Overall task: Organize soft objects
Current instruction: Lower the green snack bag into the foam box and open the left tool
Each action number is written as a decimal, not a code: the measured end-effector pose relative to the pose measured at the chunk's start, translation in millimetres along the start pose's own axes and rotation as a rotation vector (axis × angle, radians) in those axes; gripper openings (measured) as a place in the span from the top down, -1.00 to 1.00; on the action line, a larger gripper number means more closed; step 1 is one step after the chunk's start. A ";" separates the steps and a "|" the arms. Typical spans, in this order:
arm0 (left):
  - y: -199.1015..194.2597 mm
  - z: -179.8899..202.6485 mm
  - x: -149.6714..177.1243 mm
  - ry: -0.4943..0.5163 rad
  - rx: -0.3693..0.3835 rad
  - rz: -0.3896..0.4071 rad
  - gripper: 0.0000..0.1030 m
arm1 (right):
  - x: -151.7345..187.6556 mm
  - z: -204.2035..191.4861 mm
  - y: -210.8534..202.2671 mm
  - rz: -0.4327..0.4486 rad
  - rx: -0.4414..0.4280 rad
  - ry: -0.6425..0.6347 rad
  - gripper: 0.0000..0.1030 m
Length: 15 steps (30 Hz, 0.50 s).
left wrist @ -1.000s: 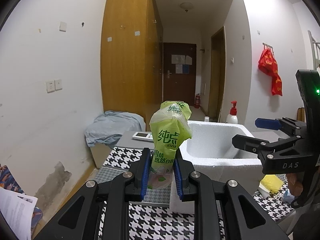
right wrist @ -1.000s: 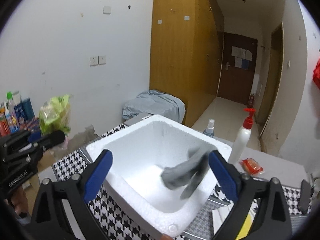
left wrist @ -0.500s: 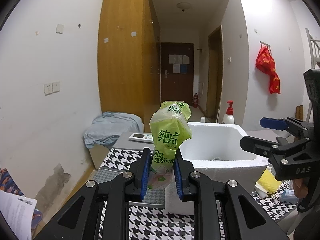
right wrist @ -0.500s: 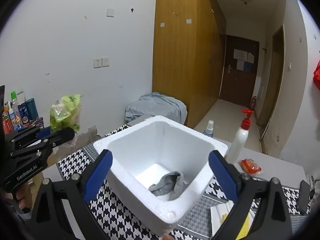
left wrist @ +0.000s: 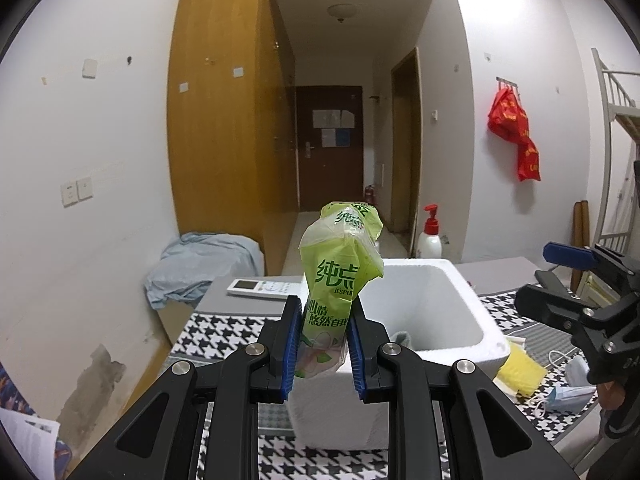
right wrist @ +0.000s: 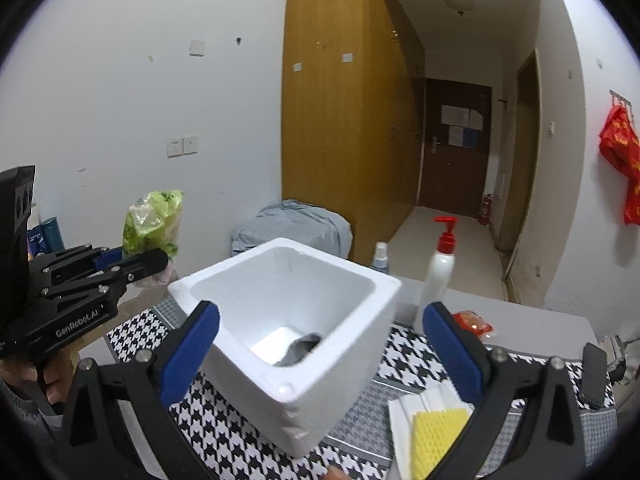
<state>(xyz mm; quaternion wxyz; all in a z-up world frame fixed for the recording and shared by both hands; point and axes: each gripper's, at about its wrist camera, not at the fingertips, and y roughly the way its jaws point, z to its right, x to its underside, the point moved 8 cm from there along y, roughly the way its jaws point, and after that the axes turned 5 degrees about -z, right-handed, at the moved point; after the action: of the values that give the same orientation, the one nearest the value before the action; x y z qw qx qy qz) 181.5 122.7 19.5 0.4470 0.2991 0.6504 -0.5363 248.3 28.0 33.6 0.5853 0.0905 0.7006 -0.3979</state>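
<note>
My left gripper [left wrist: 322,344] is shut on a green tissue pack [left wrist: 338,276], which stands upright between the blue pads. From the right wrist view the same pack [right wrist: 154,222] hangs left of the box, clamped by the left gripper [right wrist: 136,258]. A white foam box [right wrist: 288,320] sits on the houndstooth cloth [right wrist: 224,436], with a grey sock [right wrist: 302,352] lying inside it. The box [left wrist: 432,312] lies just beyond the held pack. My right gripper [right wrist: 320,352] is open, its wide jaws framing the box from above and nothing between them; in the left wrist view it [left wrist: 560,280] sits at the right.
A yellow sponge [right wrist: 438,436] on white tissue lies at the front right. A pump bottle [right wrist: 438,272], a small spray bottle [right wrist: 380,256] and a red packet [right wrist: 474,322] stand behind the box. A remote [left wrist: 264,288] and face masks [left wrist: 568,388] lie on the table.
The grey sock dropped from between the right jaws into the box and now lies on its floor. The right gripper drew back from the box. The left gripper kept its hold on the pack.
</note>
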 end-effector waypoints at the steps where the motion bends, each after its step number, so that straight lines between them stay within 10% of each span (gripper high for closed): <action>1: 1.4 2.4 -0.8 0.005 0.005 -0.001 0.53 | 0.5 2.9 -2.3 0.003 0.002 0.007 -0.99; 15: 26.1 29.4 -12.1 0.042 0.075 -0.030 0.53 | 18.1 40.2 -27.6 0.019 0.074 0.064 -0.99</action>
<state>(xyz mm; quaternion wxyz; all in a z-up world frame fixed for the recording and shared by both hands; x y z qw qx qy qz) 217.0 101.8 18.5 0.4138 0.3167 0.6436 -0.5606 256.6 -23.2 30.0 0.5628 0.1313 0.7029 -0.4147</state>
